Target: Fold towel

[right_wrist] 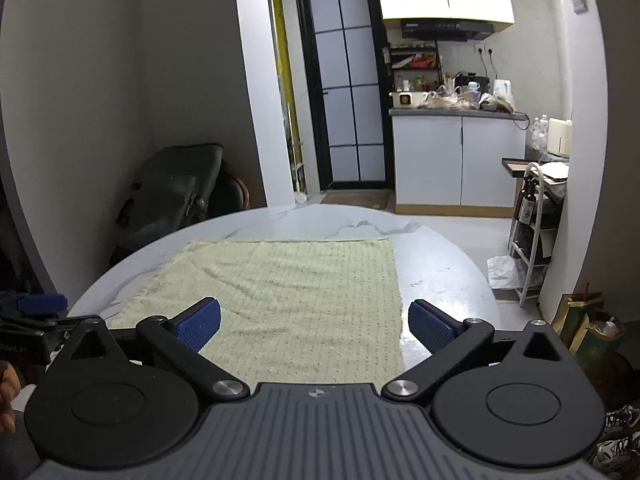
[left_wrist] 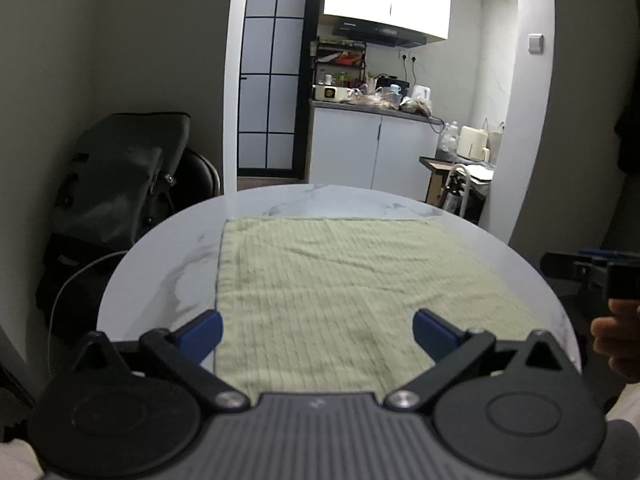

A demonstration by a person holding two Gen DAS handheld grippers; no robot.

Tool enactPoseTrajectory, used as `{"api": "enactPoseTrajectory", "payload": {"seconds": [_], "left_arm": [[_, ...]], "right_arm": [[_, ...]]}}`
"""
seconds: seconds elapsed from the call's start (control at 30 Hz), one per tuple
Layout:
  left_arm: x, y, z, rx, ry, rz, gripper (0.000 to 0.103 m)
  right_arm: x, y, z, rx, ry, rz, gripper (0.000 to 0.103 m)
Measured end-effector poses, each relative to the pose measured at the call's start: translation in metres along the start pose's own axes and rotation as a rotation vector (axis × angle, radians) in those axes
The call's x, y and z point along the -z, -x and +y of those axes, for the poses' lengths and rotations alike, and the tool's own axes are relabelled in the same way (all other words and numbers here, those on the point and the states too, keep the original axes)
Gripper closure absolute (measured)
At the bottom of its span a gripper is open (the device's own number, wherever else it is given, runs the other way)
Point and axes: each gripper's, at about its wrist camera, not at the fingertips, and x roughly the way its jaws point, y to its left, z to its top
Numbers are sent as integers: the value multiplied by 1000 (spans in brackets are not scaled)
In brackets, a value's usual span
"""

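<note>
A pale green ribbed towel (left_wrist: 340, 276) lies flat on the round white marble table (left_wrist: 168, 264), and in the right wrist view the same towel (right_wrist: 288, 292) reaches the near edge of the table (right_wrist: 444, 276). My left gripper (left_wrist: 318, 330) hovers over the towel's near left part, open, with nothing between its blue pads (left_wrist: 202, 330). My right gripper (right_wrist: 314, 322) hangs open above the towel's near right edge, one blue pad (right_wrist: 430, 326) past the towel's side. The right gripper (left_wrist: 588, 268) shows at the far right of the left wrist view, and the left gripper (right_wrist: 36, 312) shows at the left edge of the right wrist view.
A dark bag (left_wrist: 120, 184) rests on a chair behind the table's left side. Beyond it are a glass-paned door (right_wrist: 348, 112), white kitchen cabinets (right_wrist: 456, 160) and a white rack (right_wrist: 532, 236) on the right. A hand (left_wrist: 616, 340) holds the right tool.
</note>
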Motion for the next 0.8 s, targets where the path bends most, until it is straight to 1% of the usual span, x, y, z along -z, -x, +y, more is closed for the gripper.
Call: {"api": "enactPoseTrajectory", "payload": {"seconds": [0.17,0.27,0.4,0.53,0.57,0.63,0.67,0.8], "left_arm": [[3,17,-3,-22,22,-16,0],[7,24,-6,-34,24,-26,0],[19,32,-15,-41,11,-31,0],[30,37,-23,-45,5,-42,0],[32,37,-25,-41,-6,-43,0],[37,38,-28,-34,-31,-35,0],[39,38,-29,-33,-37,-30,0],[46,39,-30,-18,-36,-13,0]], "right_arm": [[2,16,-5,-17,-35,-22,1],[6,24,-3,-7,-6,-40,1],[18,33,-1,-27,12,-49,1],[38,34,7,13,55,-31,1],[39,34,7,11,55,-27,1],[45,30,6,-24,44,-12,1],[48,29,5,-22,34,-5,1],[56,28,-1,-45,-5,13,1]]}}
